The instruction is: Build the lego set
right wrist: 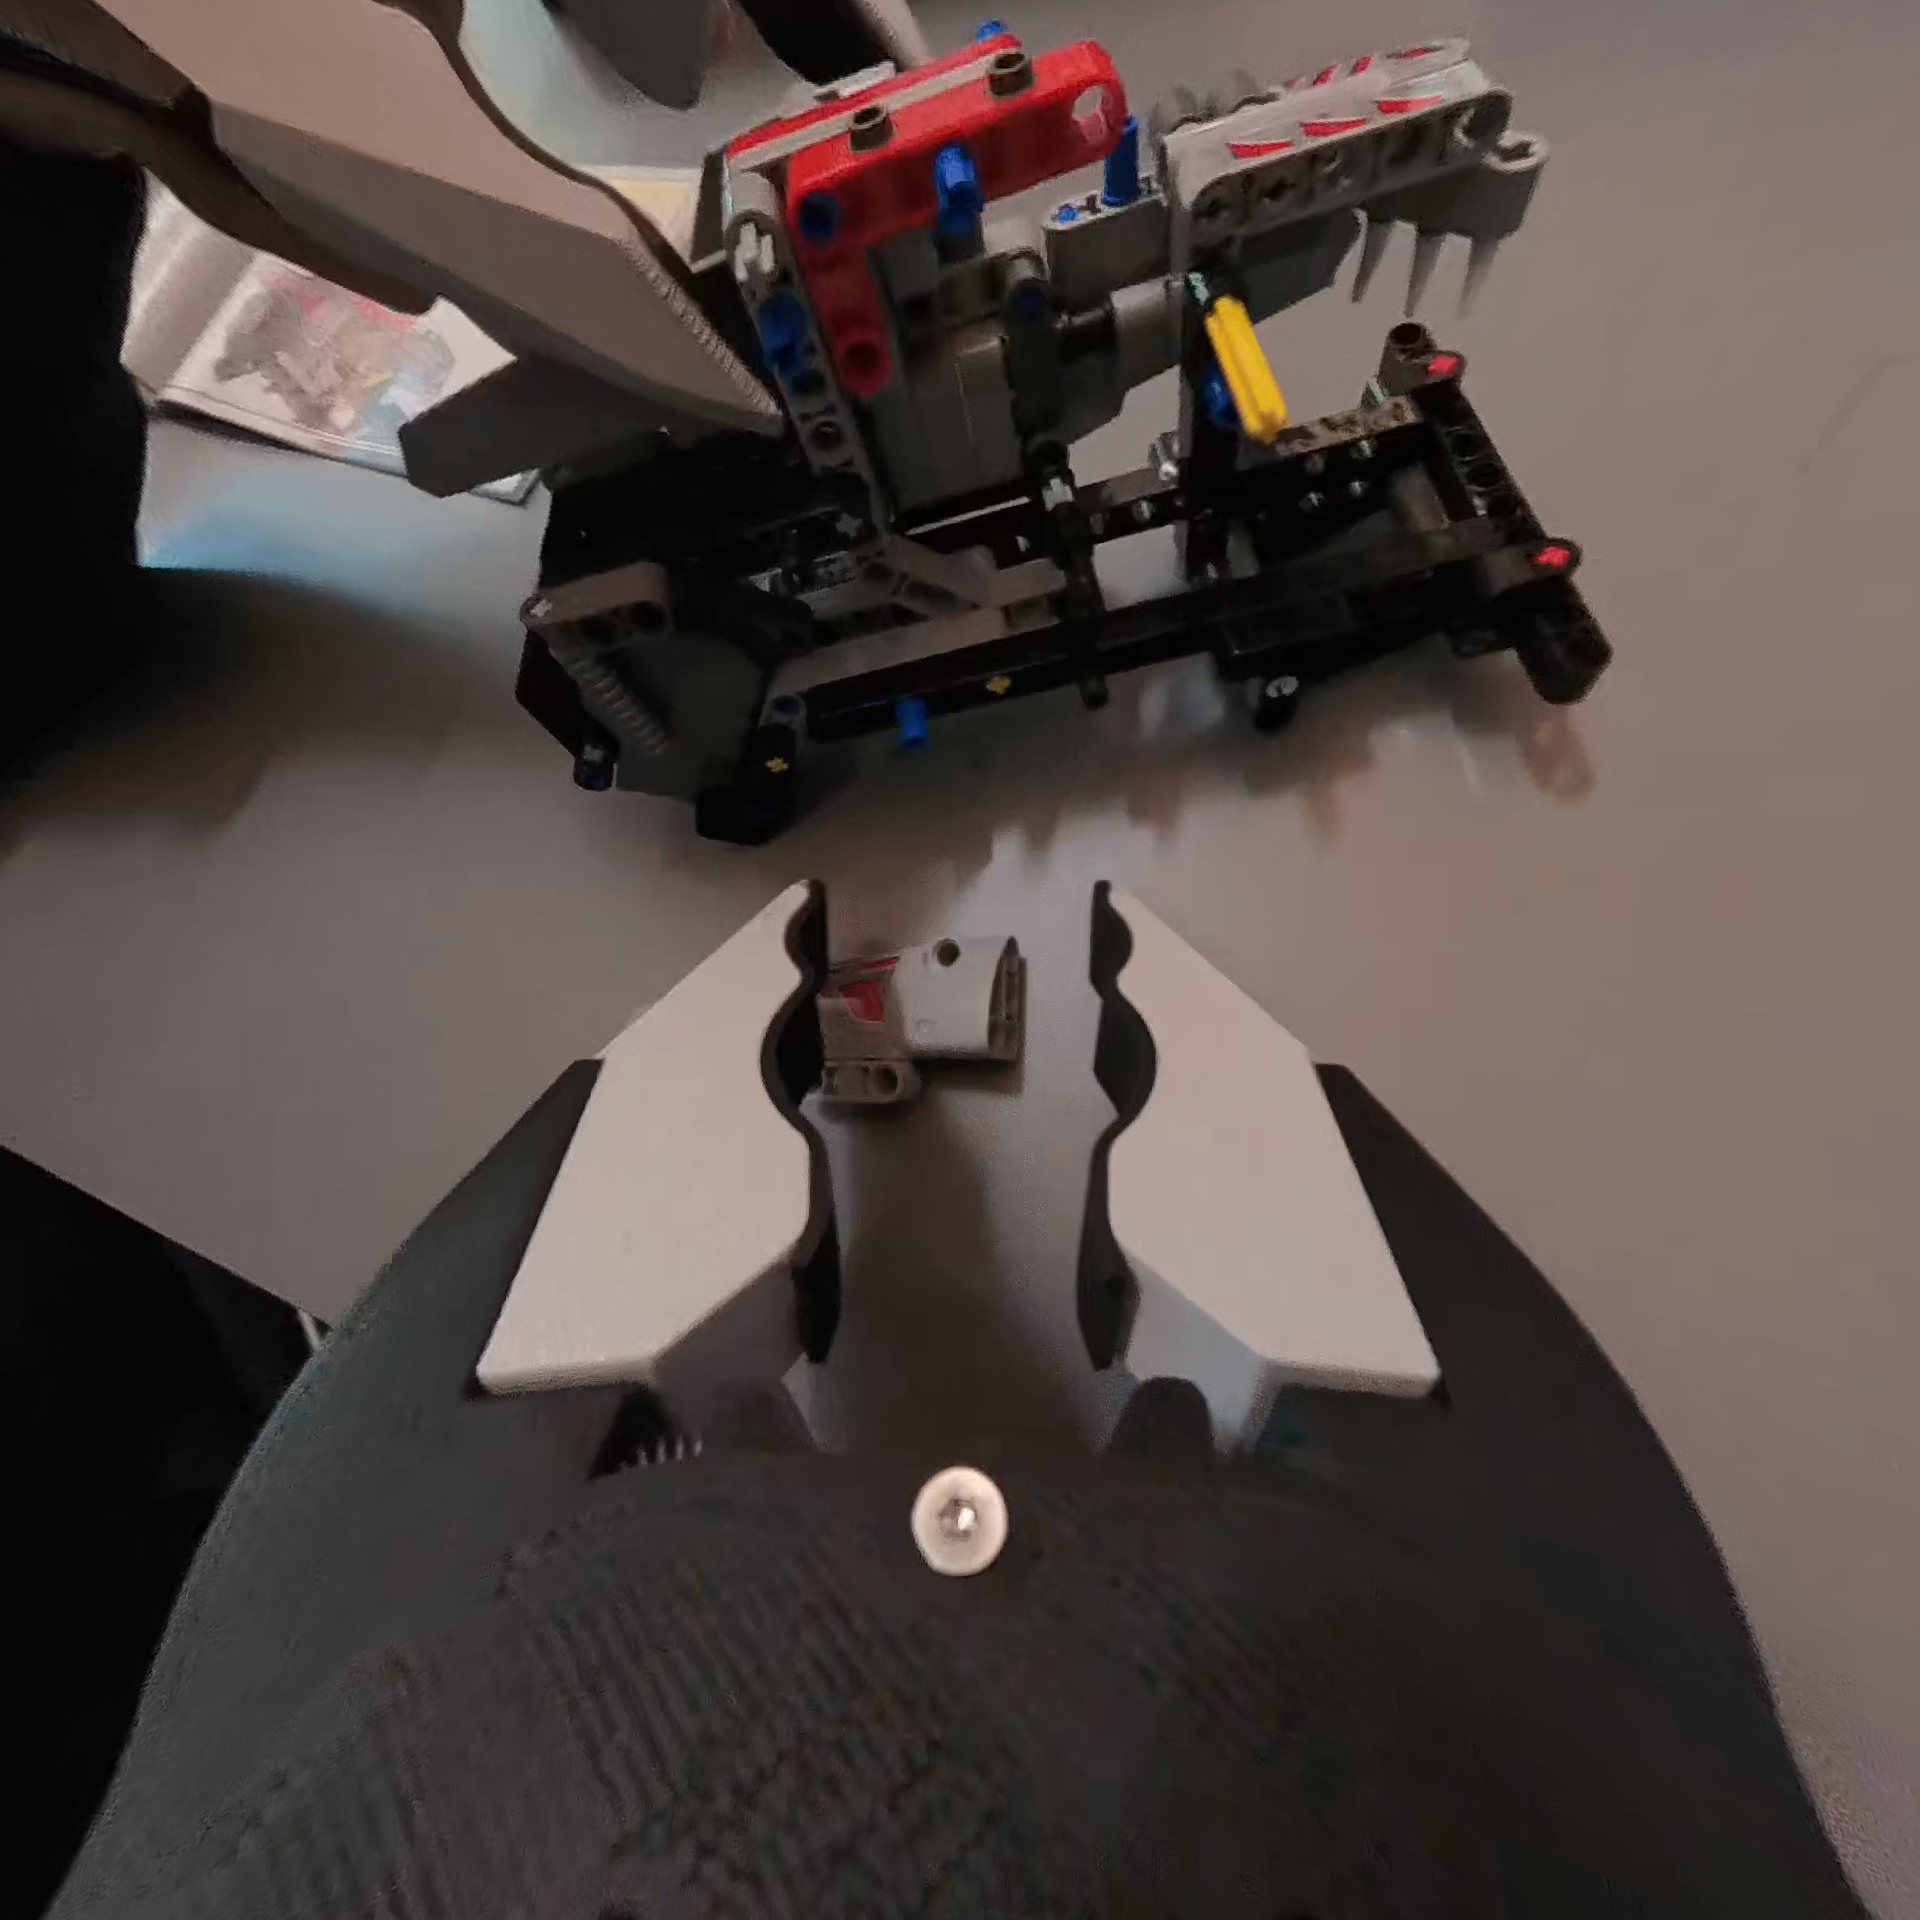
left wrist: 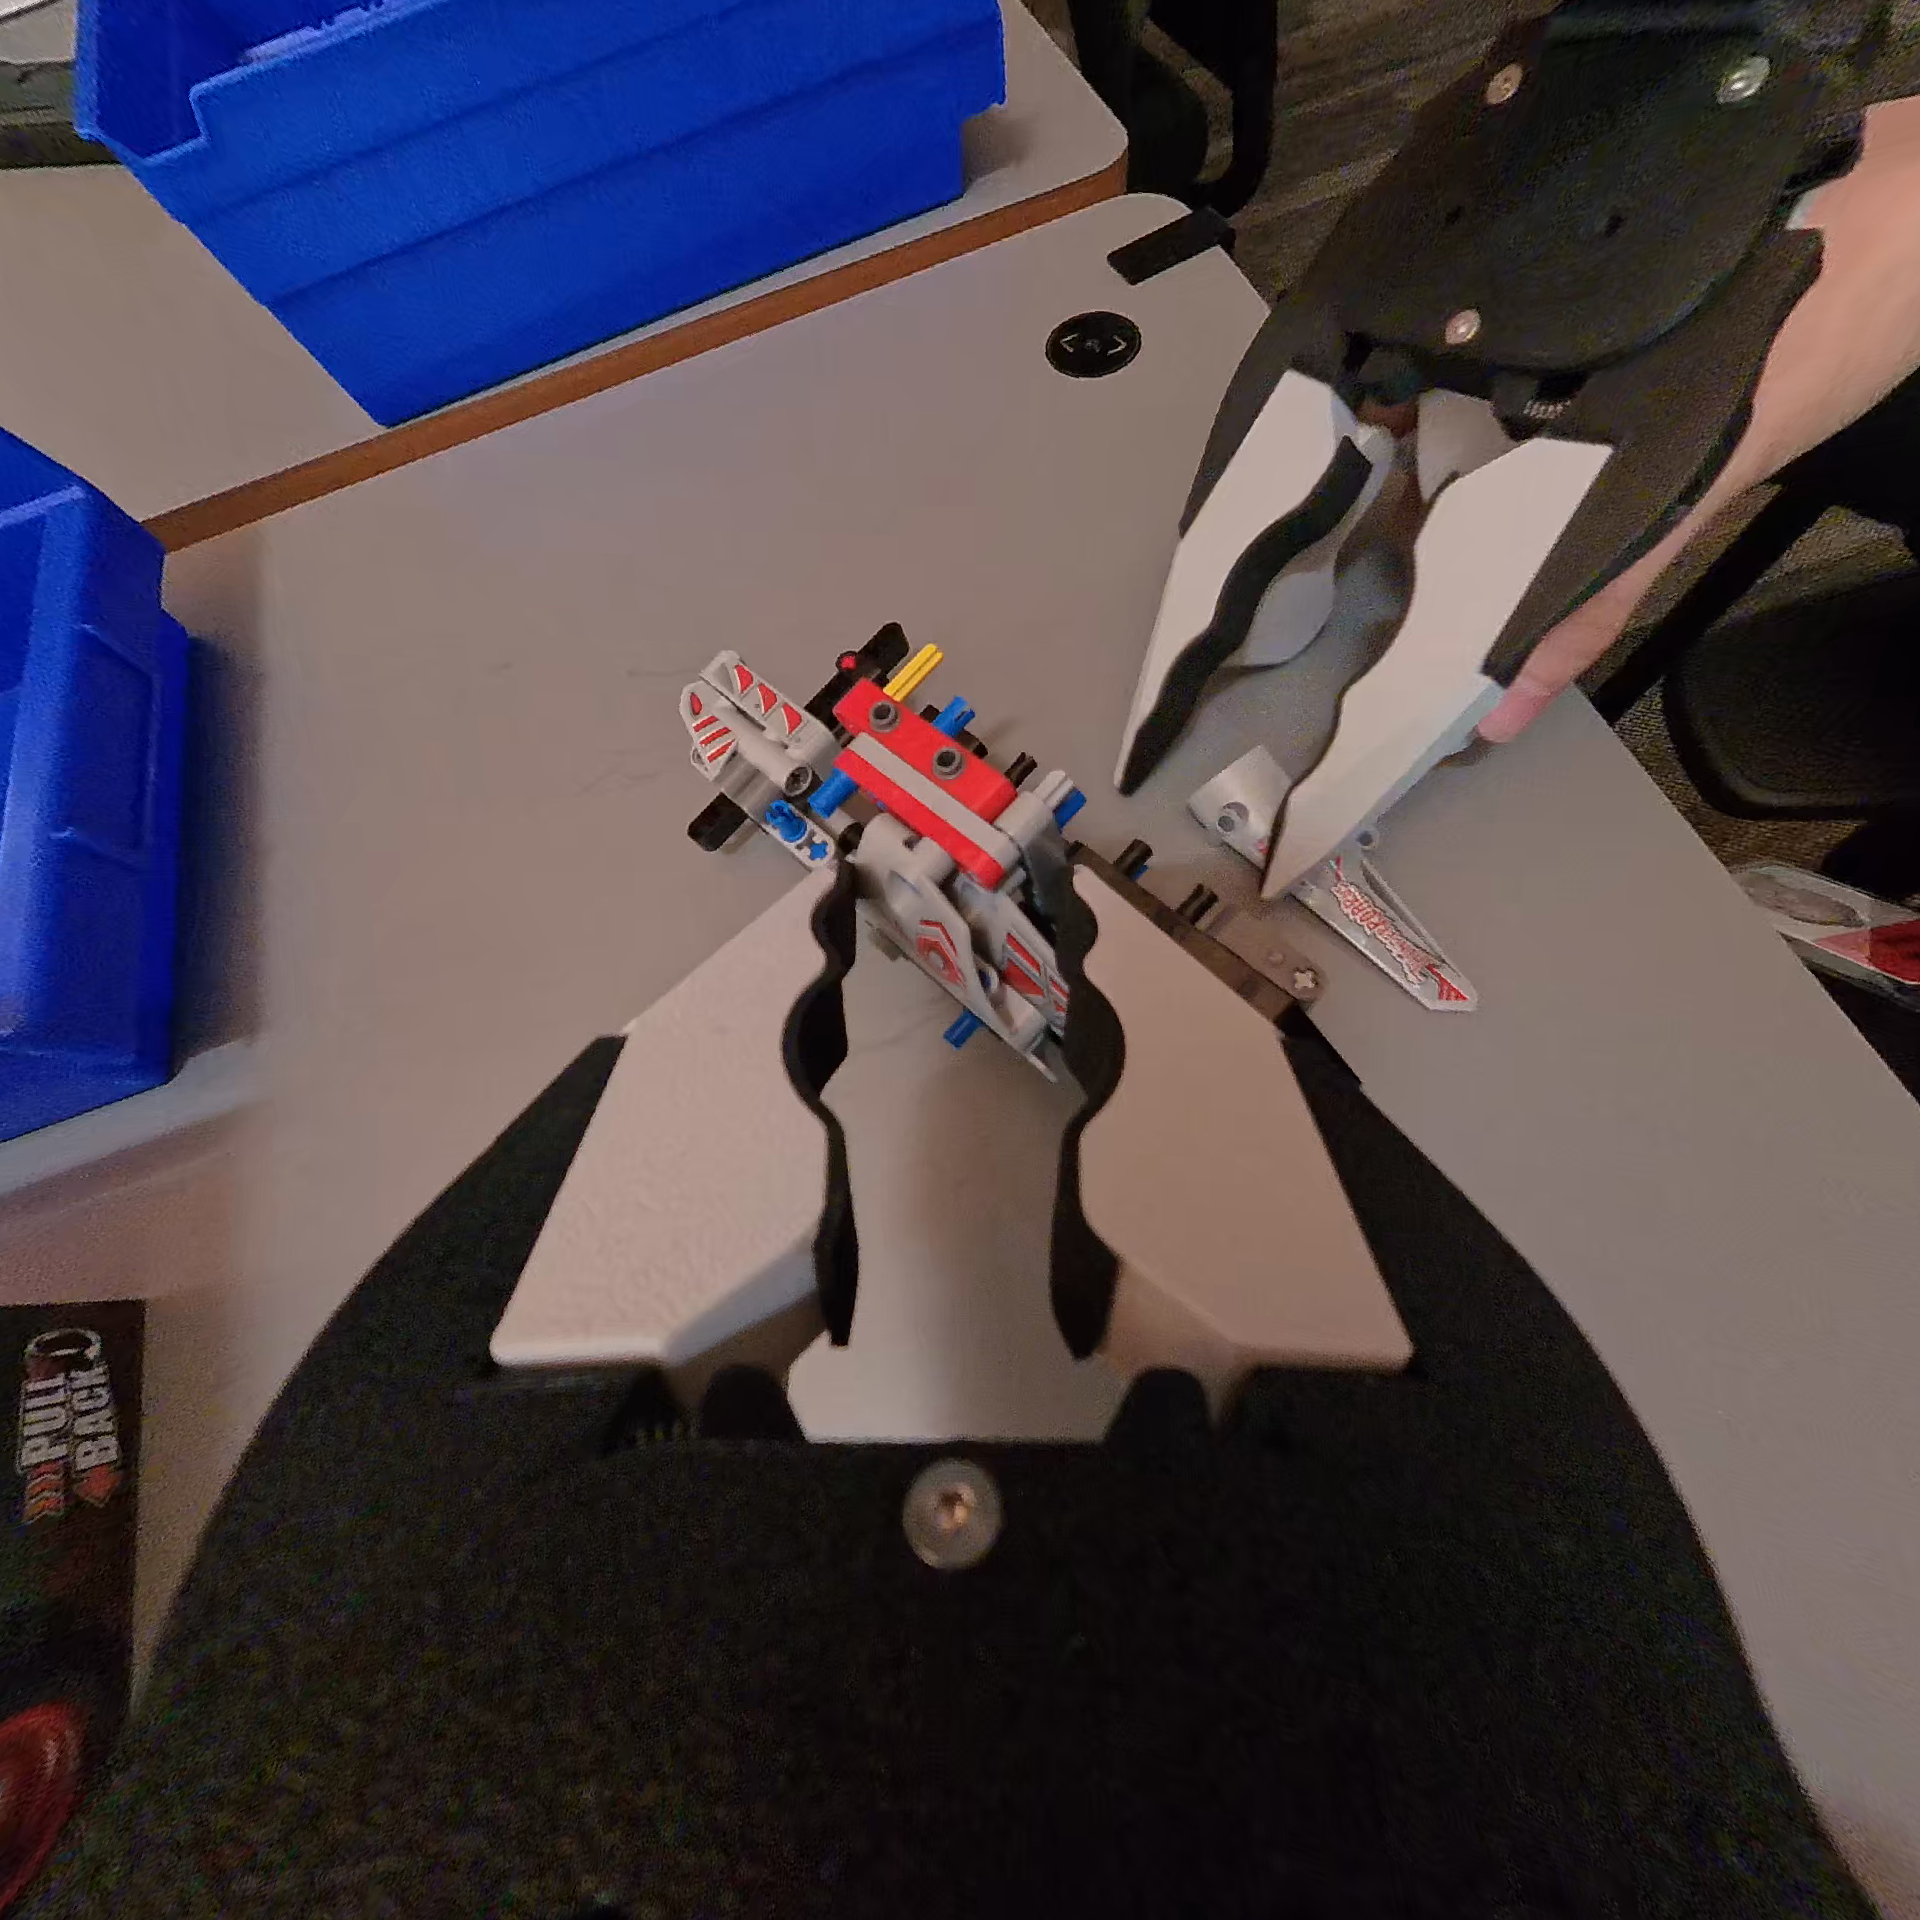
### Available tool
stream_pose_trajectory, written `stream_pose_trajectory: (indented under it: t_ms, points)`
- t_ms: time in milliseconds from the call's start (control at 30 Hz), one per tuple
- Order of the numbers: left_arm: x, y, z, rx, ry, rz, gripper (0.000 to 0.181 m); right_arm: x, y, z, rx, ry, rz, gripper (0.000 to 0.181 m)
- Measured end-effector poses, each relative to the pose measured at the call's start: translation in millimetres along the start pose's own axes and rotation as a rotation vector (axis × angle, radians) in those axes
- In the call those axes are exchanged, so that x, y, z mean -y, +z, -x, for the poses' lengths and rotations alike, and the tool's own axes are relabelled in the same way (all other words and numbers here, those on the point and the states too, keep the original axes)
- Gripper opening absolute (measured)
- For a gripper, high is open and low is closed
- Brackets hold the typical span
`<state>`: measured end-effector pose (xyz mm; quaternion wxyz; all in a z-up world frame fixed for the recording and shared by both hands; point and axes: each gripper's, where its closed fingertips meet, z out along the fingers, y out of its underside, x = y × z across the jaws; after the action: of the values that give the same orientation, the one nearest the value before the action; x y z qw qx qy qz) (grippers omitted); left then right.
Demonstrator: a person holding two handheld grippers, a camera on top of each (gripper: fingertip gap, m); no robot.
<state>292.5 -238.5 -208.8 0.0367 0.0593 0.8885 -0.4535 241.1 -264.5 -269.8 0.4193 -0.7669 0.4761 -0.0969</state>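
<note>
Though crowded at its far edges, grey table (left wrist: pixel 540 665) bare around the work; two blue bins (left wrist: pixel 540 177) at far left, a printed booklet (right wrist: pixel 312 353) beyond the model in the right wrist view.

Partly built lego model (left wrist: pixel 914 821) at table centre: black frame below, red beam and grey panels with red markings above; long axis running across the right wrist view, toothed grey end to that view's right.

Left gripper (left wrist: pixel 961 904) clamped on the model's near grey panel, fingers pressed to both sides; steadying the build, by judgement.

Right gripper (right wrist: pixel 956 904) spread wide, holding nothing, tips low over the table and just short of the model's black frame.

Loose grey panel piece (right wrist: pixel 920 1013) with red marking flat on the table between those fingers, touching or nearly touching the left pad, clear of the right one; long axis roughly crosswise to the fingers; second piece under it or joined to it, not distinguishable.

Loose piece directly ahead of and inside the right claw, so nearer arm plainly the right; closing there likely to catch it; slight off-centre position a risk of skewing the piece on closure.
</note>
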Motion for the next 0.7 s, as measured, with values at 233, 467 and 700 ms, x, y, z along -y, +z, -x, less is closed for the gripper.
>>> stream_pose_trajectory:
  t_ms: [233,467,700]
  points:
    - [0.1,0.1,0.0,-0.005,-0.005,-0.008,0.036,-12.4,-14.2,19.7,-0.127,-0.150,0.020,0.088]
    - [0.5,0.4,-0.3,-0.002,-0.001,-0.007,0.035,-27.4,-9.2,26.3,-0.148,-0.309,0.183,0.092]
    - [-0.3,-0.4,0.5,-0.008,-0.008,-0.012,0.035,-21.6,-20.1,7.7,-0.155,-0.296,0.201,0.051]
